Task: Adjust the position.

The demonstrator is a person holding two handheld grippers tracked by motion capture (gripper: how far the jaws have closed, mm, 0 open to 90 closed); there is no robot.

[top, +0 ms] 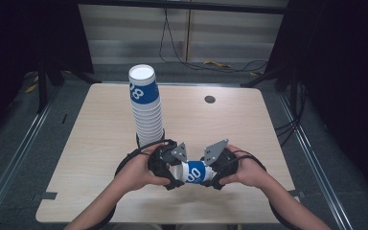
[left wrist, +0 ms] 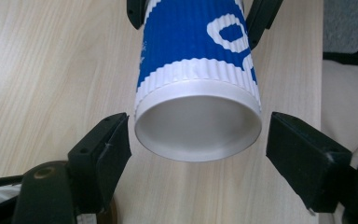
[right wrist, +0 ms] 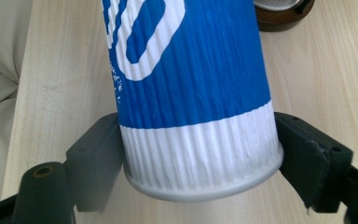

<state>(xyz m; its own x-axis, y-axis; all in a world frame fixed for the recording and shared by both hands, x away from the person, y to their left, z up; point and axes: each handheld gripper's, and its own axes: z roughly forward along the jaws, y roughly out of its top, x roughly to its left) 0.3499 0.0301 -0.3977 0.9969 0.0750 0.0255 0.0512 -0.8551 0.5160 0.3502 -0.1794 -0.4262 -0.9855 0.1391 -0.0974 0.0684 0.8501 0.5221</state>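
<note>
Low centre of the high view: right gripper clamps the cup by its base; left gripper stands open around its rim, untouching. Likely handover; next, the left must close.

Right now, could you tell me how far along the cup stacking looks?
Done: a tall stack of cups already stands on the table. In hand: one blue-and-white cup lies level between the grippers; the right gripper clamps its base, while the left gripper has its jaws apart beside the rim, not touching. Left: this cup likely still has to go onto the stack.
</note>
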